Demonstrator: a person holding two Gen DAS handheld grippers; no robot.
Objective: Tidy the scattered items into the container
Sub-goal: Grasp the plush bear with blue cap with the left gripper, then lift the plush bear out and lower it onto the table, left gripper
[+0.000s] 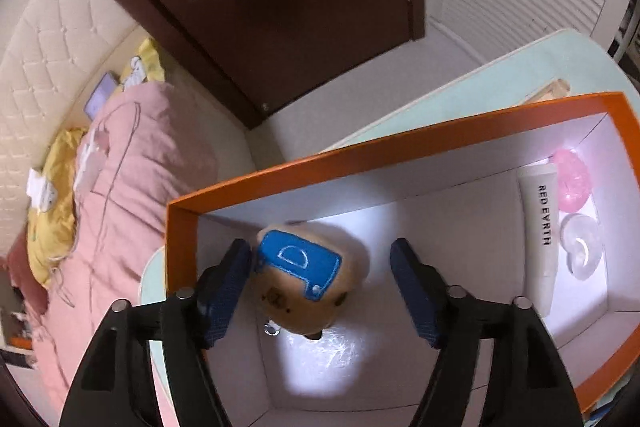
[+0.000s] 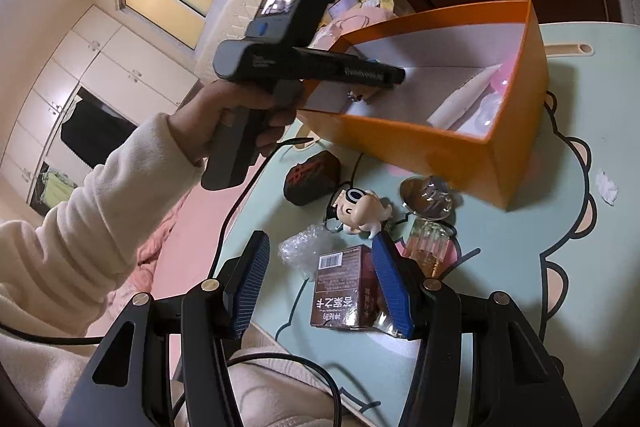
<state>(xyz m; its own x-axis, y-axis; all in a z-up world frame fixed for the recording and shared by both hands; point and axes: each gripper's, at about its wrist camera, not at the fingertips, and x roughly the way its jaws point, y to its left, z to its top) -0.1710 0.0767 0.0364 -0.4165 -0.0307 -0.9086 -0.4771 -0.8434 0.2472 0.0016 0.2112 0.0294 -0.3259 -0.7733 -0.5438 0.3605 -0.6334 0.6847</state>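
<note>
While the left claw (image 1: 320,279) hangs inside the orange box (image 1: 384,143), its jaws stand released around a tan plush toy with a blue patch (image 1: 304,267), only the left pad touching it. A white tube (image 1: 538,239) lies by the box's far wall. The right claw (image 2: 320,283), released, hovers over a brown carton (image 2: 344,287) on the bench (image 2: 540,219).
</note>
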